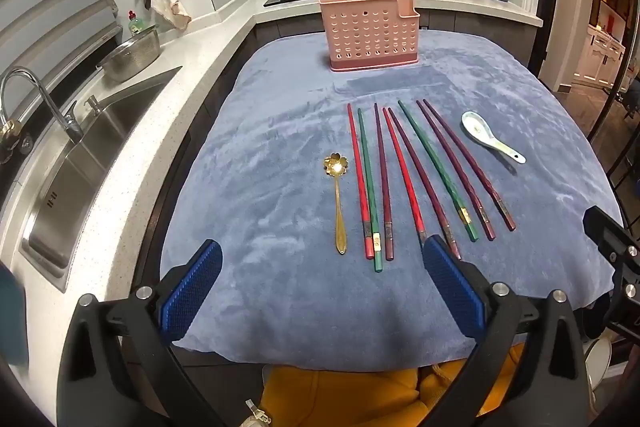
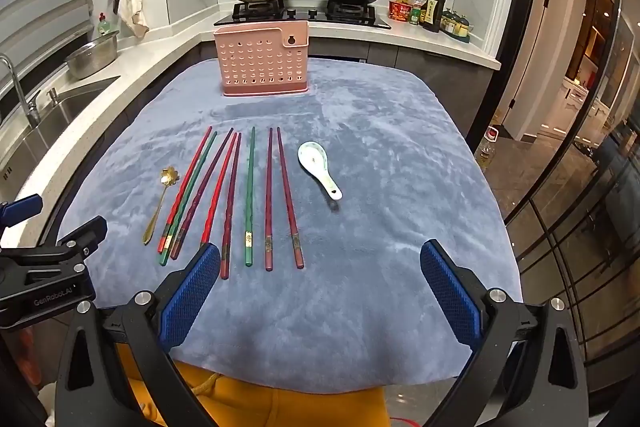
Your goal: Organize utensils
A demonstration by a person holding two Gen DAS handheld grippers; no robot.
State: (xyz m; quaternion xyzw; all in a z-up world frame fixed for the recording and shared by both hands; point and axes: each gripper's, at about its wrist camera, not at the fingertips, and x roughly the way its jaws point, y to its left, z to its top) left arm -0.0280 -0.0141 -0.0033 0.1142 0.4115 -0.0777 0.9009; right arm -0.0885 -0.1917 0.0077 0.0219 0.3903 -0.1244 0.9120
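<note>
Chopsticks (image 1: 404, 179) between spoons, before holder (image 1: 370, 29)

Plush cloth (image 1: 280, 187), glossy gold spoon (image 1: 338, 203)

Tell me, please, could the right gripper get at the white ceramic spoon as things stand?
Probably yes: the right gripper is open, and the white ceramic spoon lies alone on the blue cloth, clear of the chopsticks.

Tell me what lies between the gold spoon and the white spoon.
Eight chopsticks in red, green and purple lie side by side between the gold spoon and the white spoon, clearest in the right wrist view.
</note>
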